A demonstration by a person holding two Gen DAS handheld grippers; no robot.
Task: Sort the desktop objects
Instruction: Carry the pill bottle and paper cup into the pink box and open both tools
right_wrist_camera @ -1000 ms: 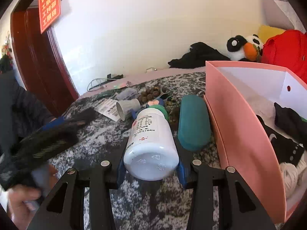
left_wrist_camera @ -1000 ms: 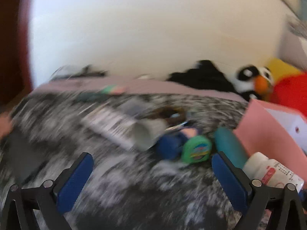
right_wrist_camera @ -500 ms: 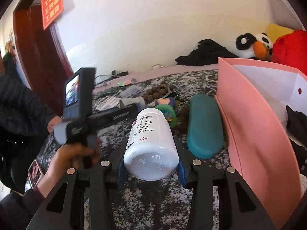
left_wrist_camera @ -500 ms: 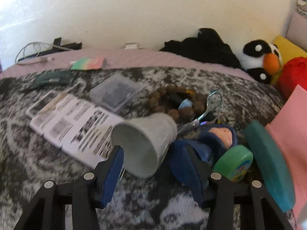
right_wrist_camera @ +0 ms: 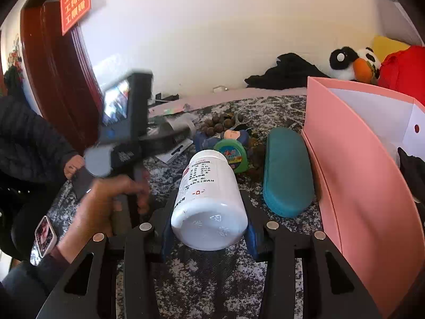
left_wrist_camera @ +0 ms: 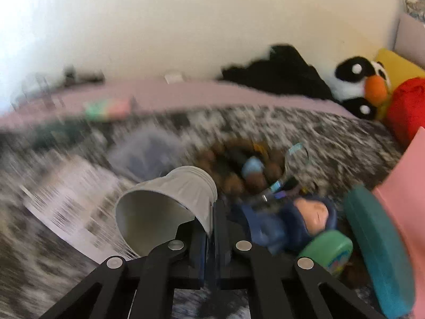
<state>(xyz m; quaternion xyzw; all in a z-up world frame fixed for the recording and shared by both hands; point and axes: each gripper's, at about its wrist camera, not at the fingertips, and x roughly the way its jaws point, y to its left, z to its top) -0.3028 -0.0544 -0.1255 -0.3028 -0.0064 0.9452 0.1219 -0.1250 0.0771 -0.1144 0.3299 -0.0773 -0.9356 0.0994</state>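
A grey paper cup lies on its side on the patterned cloth, mouth toward me. My left gripper is shut on the cup's right wall, one finger inside the mouth and one outside. In the right wrist view the left gripper shows as a blurred dark shape held by a hand. My right gripper is shut on a white pill bottle, base toward the camera, just above the cloth beside the pink box.
Right of the cup lie a blue doll, a green tape measure and a teal glasses case. Brown beads and scissors sit behind. A printed leaflet lies left. A phone rests at the cloth's left edge.
My left gripper came forward to the cup and its jaws went from wide apart to shut on the cup's wall. The right gripper kept hold of the bottle, hardly moving.
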